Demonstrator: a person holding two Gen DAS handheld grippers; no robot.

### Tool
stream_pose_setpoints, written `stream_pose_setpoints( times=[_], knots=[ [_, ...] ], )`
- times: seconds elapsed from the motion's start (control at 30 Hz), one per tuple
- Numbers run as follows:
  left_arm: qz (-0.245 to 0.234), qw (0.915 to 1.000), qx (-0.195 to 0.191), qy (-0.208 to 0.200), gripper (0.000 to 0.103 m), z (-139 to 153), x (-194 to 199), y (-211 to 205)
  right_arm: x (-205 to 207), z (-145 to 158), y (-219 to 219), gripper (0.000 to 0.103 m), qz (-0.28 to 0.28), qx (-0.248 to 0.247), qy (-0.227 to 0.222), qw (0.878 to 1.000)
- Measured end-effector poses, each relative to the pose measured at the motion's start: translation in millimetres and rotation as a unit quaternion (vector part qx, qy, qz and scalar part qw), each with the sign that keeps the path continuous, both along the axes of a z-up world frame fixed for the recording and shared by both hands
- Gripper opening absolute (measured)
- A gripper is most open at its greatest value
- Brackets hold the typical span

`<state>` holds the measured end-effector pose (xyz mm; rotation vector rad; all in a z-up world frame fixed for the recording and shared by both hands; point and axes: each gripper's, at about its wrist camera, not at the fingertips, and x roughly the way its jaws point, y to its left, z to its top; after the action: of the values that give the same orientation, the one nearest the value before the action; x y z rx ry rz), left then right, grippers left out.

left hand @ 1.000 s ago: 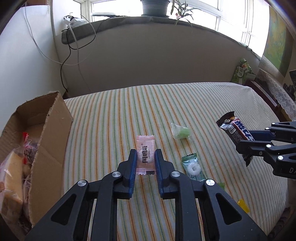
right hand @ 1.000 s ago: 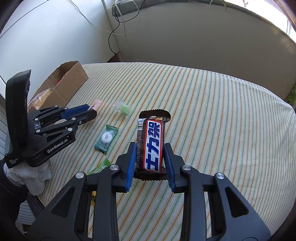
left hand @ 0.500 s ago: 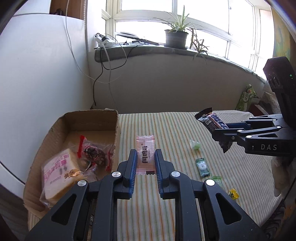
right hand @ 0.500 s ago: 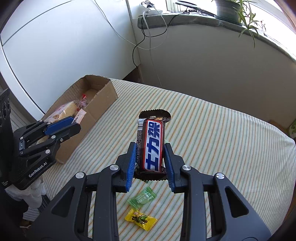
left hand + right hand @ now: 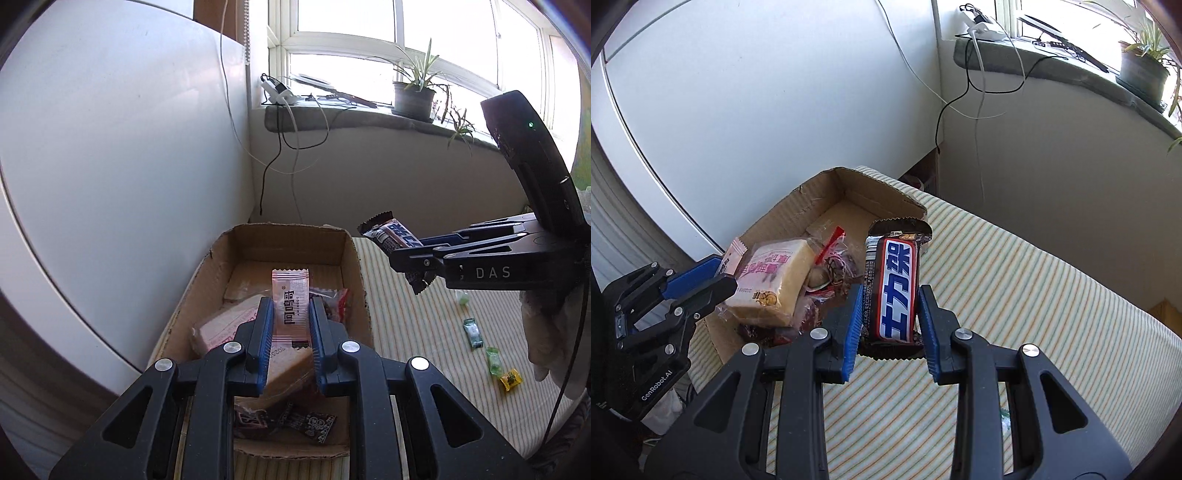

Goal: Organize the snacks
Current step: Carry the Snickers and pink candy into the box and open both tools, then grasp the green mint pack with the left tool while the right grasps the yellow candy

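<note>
My left gripper (image 5: pixel 290 310) is shut on a pink snack packet (image 5: pixel 290 301) and hangs over the open cardboard box (image 5: pixel 354 266). The box holds a wrapped cake (image 5: pixel 772 280) and several other packets. My right gripper (image 5: pixel 890 295) is shut on a brown chocolate bar (image 5: pixel 894 291), above the striped cloth just right of the box. In the left wrist view the right gripper (image 5: pixel 410 251) shows the chocolate bar (image 5: pixel 391 232) beside the box's right wall. In the right wrist view the left gripper (image 5: pixel 716 273) is at the left, with the pink snack packet (image 5: pixel 729 256) over the box's near end.
Several small candies lie on the striped cloth (image 5: pixel 424 325): a green packet (image 5: pixel 472 332), a light green one (image 5: pixel 493 360) and a yellow one (image 5: pixel 509 378). A white wall (image 5: pixel 110 166) stands left of the box. Cables hang from a windowsill (image 5: pixel 332 118) with potted plants.
Both grippers have swung left from the middle of the cloth to the box, each keeping its snack. The pink packet is now over the box; the chocolate bar is beside it.
</note>
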<state>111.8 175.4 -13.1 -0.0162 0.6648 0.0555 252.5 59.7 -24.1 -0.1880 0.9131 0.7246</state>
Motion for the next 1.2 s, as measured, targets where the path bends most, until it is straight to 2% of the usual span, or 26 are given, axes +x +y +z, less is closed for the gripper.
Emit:
stream_pose_setpoints(
  times=[0.33, 0.4, 0.43, 0.47, 0.53, 0.73, 0.87, 0.93, 1.0, 1.13, 1.2],
  knots=[
    [0.016, 0.9999, 0.001, 0.000, 0.020, -6, -2, 16, 7, -14, 59, 0.031, 0.031, 0.009, 0.025, 0.999],
    [0.022, 0.9997, 0.005, -0.003, 0.023, -6, -3, 16, 6, -13, 61, 0.045, 0.034, 0.015, 0.023, 0.999],
    [0.019, 0.9998, 0.003, -0.002, 0.023, -7, -3, 16, 5, -12, 62, 0.060, 0.031, 0.012, 0.015, 0.999],
    [0.020, 0.9998, 0.002, -0.001, 0.024, -7, -3, 16, 3, -8, 60, 0.068, 0.028, 0.011, 0.004, 1.000],
    [0.023, 0.9997, 0.005, -0.003, 0.029, -7, -5, 16, 0, -1, 56, 0.068, 0.028, 0.012, -0.004, 1.000],
    [0.024, 0.9997, 0.003, -0.008, 0.030, -3, -12, 13, -2, 7, 46, 0.068, 0.021, 0.013, -0.009, 1.000],
    [0.023, 0.9996, 0.006, -0.013, 0.042, 1, -16, 9, -2, 12, 37, 0.069, 0.012, 0.015, -0.013, 1.000],
    [0.024, 0.9996, 0.006, -0.016, 0.043, 3, -17, 7, -4, 15, 32, 0.069, 0.011, 0.015, -0.015, 1.000],
    [0.021, 0.9996, 0.005, -0.017, 0.047, 4, -19, 5, -7, 17, 27, 0.071, 0.009, 0.012, -0.020, 1.000],
    [0.011, 0.9997, 0.005, -0.019, 0.053, 6, -21, -3, -15, 25, 11, 0.083, 0.005, 0.014, -0.034, 0.999],
    [-0.001, 0.9998, -0.001, -0.020, 0.059, 6, -23, -9, -21, 30, -3, 0.087, -0.002, 0.019, -0.043, 0.999]
  ],
)
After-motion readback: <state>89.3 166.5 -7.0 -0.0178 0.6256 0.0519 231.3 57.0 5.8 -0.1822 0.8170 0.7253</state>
